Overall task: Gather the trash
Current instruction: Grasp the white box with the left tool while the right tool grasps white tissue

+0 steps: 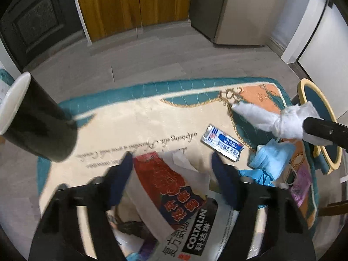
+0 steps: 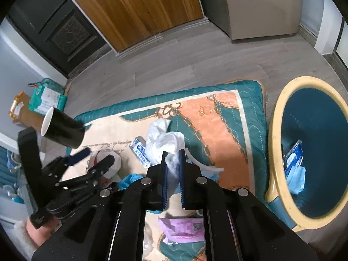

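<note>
Right claw (image 2: 173, 163) pinching tissue (image 2: 165, 139) beside bin (image 2: 275, 130)

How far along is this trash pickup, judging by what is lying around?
Done: a few blue wrappers and a mask already lie in the bin. In hand: the right gripper pinches a white tissue wad; the left gripper straddles a red and white paper bowl. Left on the mat: a silver sachet, a blue face mask, a blue glove and a black cup.

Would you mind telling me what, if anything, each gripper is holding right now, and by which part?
The right gripper pinches the white crumpled tissue by its near end. The left gripper straddles the red-printed bowl without gripping it.
</note>
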Action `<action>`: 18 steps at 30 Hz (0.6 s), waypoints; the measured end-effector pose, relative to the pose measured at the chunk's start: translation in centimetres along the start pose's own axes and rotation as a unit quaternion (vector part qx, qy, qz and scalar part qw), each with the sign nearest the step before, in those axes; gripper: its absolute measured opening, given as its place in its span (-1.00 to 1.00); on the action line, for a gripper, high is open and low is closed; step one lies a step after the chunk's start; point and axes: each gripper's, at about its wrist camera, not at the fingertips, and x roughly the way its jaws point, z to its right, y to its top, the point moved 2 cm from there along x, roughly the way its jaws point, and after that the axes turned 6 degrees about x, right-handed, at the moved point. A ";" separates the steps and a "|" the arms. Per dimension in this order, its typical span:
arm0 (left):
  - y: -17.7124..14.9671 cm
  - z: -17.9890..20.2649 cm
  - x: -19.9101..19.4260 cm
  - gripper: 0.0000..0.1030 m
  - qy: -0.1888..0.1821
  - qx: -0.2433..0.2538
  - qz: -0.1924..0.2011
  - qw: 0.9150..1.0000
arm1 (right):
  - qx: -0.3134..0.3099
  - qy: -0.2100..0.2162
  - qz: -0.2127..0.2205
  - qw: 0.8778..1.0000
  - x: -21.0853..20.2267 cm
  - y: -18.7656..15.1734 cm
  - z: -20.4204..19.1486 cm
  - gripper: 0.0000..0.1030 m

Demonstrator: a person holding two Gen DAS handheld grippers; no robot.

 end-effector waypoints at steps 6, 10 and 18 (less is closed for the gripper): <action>-0.2 0.2 0.4 -0.72 -0.002 0.001 -0.010 1.000 | 0.002 0.000 0.004 1.000 -0.2 0.2 0.4 -0.80; -0.3 0.3 -0.3 -0.72 0.003 0.006 -0.002 1.000 | 0.001 -0.002 0.008 1.000 -0.7 0.2 0.4 -0.80; -0.1 0.6 -3.2 -0.73 -0.005 0.012 0.037 0.999 | -0.008 -0.004 0.032 0.999 -3.2 0.2 0.1 -0.80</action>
